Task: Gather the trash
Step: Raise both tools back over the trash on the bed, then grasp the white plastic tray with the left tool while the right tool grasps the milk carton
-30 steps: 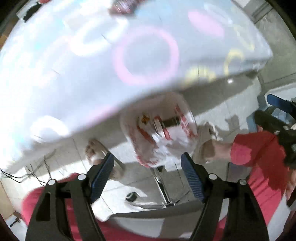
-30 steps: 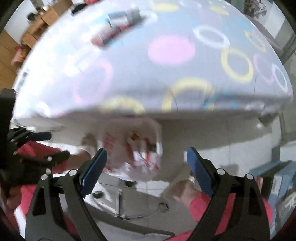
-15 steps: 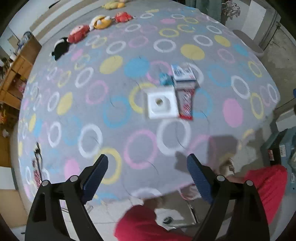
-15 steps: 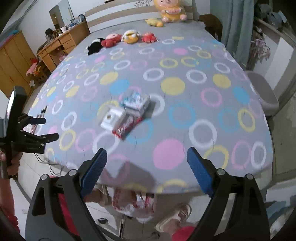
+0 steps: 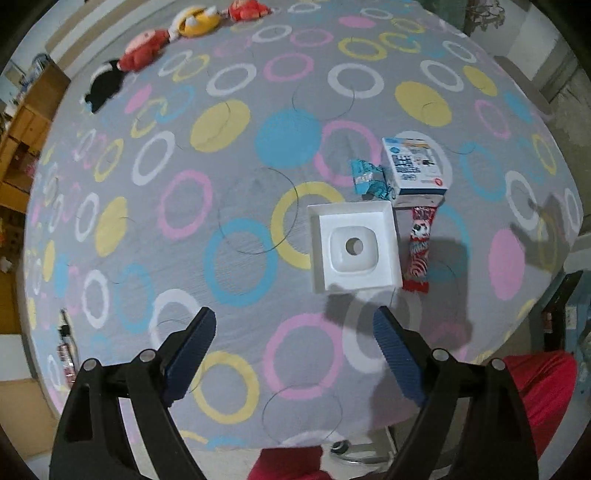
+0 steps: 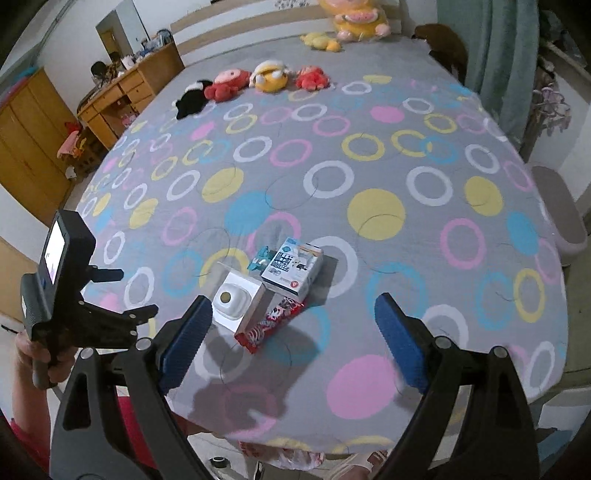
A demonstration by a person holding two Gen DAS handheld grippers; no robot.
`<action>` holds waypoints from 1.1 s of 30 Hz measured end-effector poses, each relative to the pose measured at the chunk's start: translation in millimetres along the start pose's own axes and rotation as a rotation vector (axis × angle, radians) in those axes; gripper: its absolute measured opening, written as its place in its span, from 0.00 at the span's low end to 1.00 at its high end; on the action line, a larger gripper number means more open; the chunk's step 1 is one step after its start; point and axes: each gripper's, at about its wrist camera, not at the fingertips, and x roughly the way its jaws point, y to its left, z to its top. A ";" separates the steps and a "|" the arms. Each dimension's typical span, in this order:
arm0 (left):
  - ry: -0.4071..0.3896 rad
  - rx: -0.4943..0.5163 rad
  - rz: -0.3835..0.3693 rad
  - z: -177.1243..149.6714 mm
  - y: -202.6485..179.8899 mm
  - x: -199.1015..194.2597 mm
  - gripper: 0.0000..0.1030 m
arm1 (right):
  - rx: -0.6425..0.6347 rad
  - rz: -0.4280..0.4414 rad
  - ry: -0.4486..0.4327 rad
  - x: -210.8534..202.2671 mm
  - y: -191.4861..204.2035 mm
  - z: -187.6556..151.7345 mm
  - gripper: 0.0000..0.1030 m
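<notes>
Surface: grey bedspread point(image 5: 258, 258) printed with coloured rings and discs; bedroom setting.
Left gripper point(image 5: 293, 349): jaws spread wide after just opening further, nothing between them, poised over the bedspread near its front edge.
Right gripper point(image 6: 293, 334): jaws spread wide, holding nothing, touching nothing.
Trash location: white square tray point(image 5: 354, 246), red wrapper point(image 5: 419, 249) just beside it, blue-and-white box point(image 5: 413, 166), crumpled teal wrapper point(image 5: 367, 177), clustered mid-bed.
Right view only: person's hand point(image 6: 37, 354) gripping the left tool's handle; wooden desk point(image 6: 129, 88); large yellow plush point(image 6: 356, 16).
Both views: row of plush toys point(image 5: 147, 55) at the far edge.
</notes>
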 end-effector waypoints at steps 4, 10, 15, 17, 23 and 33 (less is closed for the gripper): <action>0.002 -0.018 -0.047 12.0 1.9 22.0 0.82 | -0.016 -0.005 0.066 45.6 7.5 7.0 0.85; 0.016 -0.048 -0.074 23.4 4.4 59.3 0.82 | -0.014 -0.004 0.155 108.1 13.8 9.7 0.85; 0.027 -0.048 -0.105 28.5 1.5 79.4 0.82 | -0.006 -0.012 0.208 148.4 15.9 16.7 0.85; 0.026 -0.049 -0.102 29.6 1.9 85.2 0.82 | 0.005 -0.018 0.231 164.9 14.4 18.6 0.85; 0.028 -0.061 -0.134 29.8 6.7 96.7 0.82 | 0.040 -0.019 0.284 199.8 8.3 19.2 0.85; 0.050 -0.077 -0.161 31.1 8.2 116.1 0.82 | 0.046 -0.034 0.316 223.8 8.5 19.0 0.85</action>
